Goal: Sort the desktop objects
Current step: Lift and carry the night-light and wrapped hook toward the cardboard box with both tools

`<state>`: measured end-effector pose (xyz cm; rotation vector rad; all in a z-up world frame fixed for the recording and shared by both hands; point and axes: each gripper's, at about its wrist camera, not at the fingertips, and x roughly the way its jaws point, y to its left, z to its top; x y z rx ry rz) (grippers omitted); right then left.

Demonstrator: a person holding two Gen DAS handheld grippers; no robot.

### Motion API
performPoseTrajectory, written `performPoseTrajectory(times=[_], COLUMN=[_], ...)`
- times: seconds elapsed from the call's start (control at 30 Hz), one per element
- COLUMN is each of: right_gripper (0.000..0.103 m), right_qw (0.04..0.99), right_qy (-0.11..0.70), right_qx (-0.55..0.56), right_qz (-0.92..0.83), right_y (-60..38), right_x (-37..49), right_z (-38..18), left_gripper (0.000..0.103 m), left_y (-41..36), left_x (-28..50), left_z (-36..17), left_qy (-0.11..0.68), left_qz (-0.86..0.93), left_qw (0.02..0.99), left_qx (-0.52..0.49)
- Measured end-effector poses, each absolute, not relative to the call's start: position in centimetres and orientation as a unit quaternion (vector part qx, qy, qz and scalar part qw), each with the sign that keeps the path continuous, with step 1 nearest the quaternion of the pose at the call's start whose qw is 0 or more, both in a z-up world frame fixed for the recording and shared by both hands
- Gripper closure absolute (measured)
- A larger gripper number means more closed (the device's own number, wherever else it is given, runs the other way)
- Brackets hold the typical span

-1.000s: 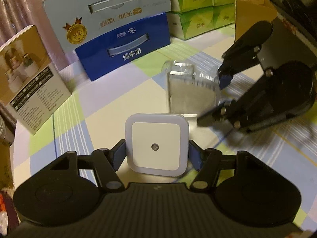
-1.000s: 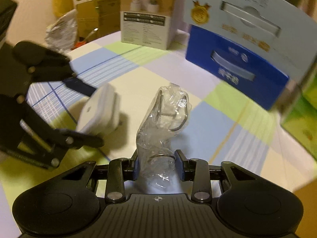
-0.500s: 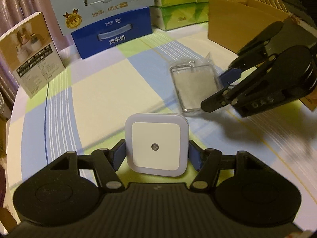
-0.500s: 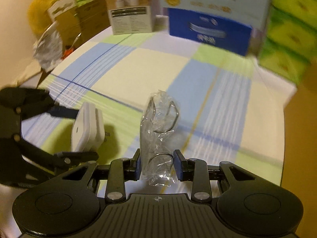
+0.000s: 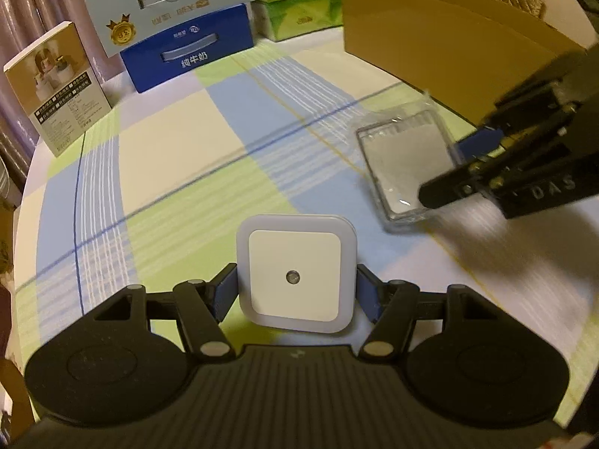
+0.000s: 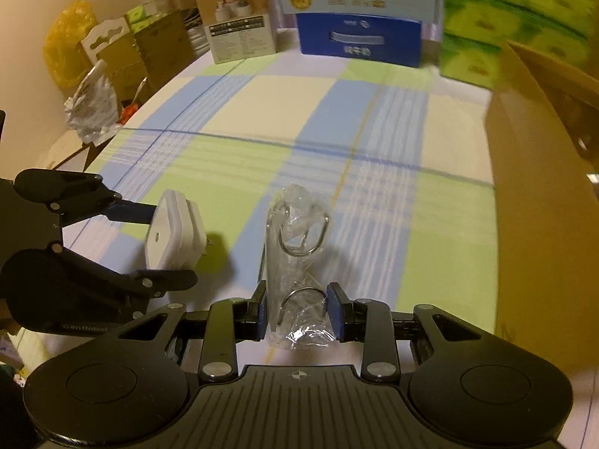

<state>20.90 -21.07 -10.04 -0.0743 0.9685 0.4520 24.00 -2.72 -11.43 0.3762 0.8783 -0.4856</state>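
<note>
Night light (image 5: 295, 278), maybe bagged hooks (image 6: 297, 280), both gripped

Both loaded claws nearer the cardboard box (image 5: 441, 37).

Night light (image 5: 295, 278): smooth white plastic, satin sheen. Packet (image 6: 295, 265): clear crinkly glossy film with bright metal wire hooks inside. Fingers (image 5: 224, 295): matt black plastic, blue pads. Table (image 5: 179, 172): checked cloth, matt, smooth. Box (image 5: 430, 37) upper right: plain brown matt cardboard. Cartons (image 5: 187, 52) at top: printed card, slight gloss. Green packs (image 6: 524, 18) upper right: shiny plastic wrap.
</note>
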Motion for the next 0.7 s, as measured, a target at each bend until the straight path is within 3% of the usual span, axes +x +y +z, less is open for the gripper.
performPoseTrajectory(times=[0.33, 0.7], right_gripper=[0.074, 0.073], right_qw=[0.889, 0.894], right_qy=[0.416, 0.392], right_qx=[-0.043, -0.075], right_qz=[0.187, 0.204], right_y=[-22.1, -21.1], right_x=[14.5, 13.1], right_z=[-11.4, -13.1], left_gripper=[0.042, 0.042], left_y=[-4.2, -5.3], left_x=[17.9, 15.6], left_z=[-11.6, -12.5], left_qy=[0.434, 0.392], left_qz=[-0.212, -0.192], left_qw=[0.86, 0.88], left_qx=[0.164, 0.189])
